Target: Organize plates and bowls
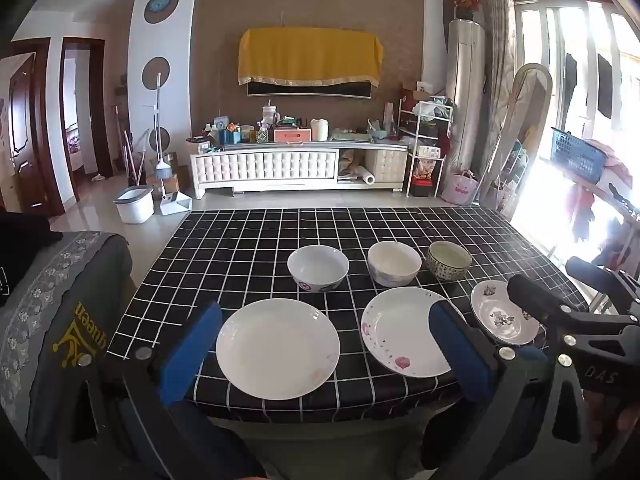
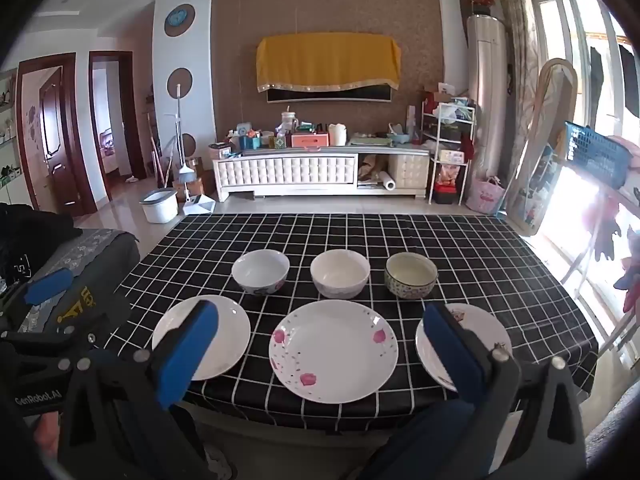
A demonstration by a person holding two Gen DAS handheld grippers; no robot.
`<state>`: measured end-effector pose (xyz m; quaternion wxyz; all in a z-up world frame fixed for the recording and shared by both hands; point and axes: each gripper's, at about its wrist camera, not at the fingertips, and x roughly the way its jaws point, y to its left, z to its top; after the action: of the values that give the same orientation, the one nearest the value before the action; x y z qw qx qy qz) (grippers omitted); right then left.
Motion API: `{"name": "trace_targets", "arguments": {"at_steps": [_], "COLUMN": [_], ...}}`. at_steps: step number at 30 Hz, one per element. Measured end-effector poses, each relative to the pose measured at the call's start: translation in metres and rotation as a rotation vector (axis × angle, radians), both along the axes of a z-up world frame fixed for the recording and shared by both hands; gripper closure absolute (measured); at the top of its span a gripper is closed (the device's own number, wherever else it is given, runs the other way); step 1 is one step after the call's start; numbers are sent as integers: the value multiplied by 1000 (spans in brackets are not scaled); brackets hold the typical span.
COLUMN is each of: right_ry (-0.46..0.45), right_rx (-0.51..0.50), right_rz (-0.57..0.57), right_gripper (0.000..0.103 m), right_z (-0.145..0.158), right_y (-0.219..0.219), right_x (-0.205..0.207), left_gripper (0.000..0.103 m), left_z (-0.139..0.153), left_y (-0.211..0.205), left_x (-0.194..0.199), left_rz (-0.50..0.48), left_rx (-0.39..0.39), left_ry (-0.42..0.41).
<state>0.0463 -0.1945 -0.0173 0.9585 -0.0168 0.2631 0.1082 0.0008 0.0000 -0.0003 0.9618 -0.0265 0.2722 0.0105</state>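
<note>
On the table [image 2: 520, 272]: I saw three plates [image 2: 334, 350] in front, each apart
Behind: three bowls [image 2: 340, 273]
Left gripper [image 1: 326, 352]: jaws apart, empty
Right gripper [image 2: 320, 354]: jaws apart, empty

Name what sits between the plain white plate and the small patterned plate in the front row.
The pink-flowered plate sits between the plain white plate and the small patterned plate, clearest in the right wrist view.

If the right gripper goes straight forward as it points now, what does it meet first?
Probably the pink-flowered plate, which lies between the open right gripper fingers, near the table edge; depth is uncertain.
</note>
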Motion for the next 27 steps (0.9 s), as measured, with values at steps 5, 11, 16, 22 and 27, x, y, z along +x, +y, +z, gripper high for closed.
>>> {"name": "trace_targets", "arguments": {"at_steps": [5, 11, 16, 22, 27], "right_ry": [-8, -9, 3, 2, 21], "right_rx": [0, 13, 18, 15, 16], "right_rz": [1, 0, 8, 5, 11], "right_gripper": [0, 0, 0, 0, 0], "right_z": [2, 1, 3, 3, 1], "right_y": [-1, 0, -6, -6, -6], "right_x": [-1, -4, -7, -7, -6], "left_gripper": [0, 0, 0, 0, 0], "left_z": [0, 1, 4, 3, 3], "left_y": [3, -2, -4, -2, -3], "left_x": [-1, -4, -7, -6, -8], "left_rz": [6, 5, 7, 8, 7], "left_rx": [1, 16, 18, 14, 11], "left_ry": [-16, -13, -14, -15, -14]}}
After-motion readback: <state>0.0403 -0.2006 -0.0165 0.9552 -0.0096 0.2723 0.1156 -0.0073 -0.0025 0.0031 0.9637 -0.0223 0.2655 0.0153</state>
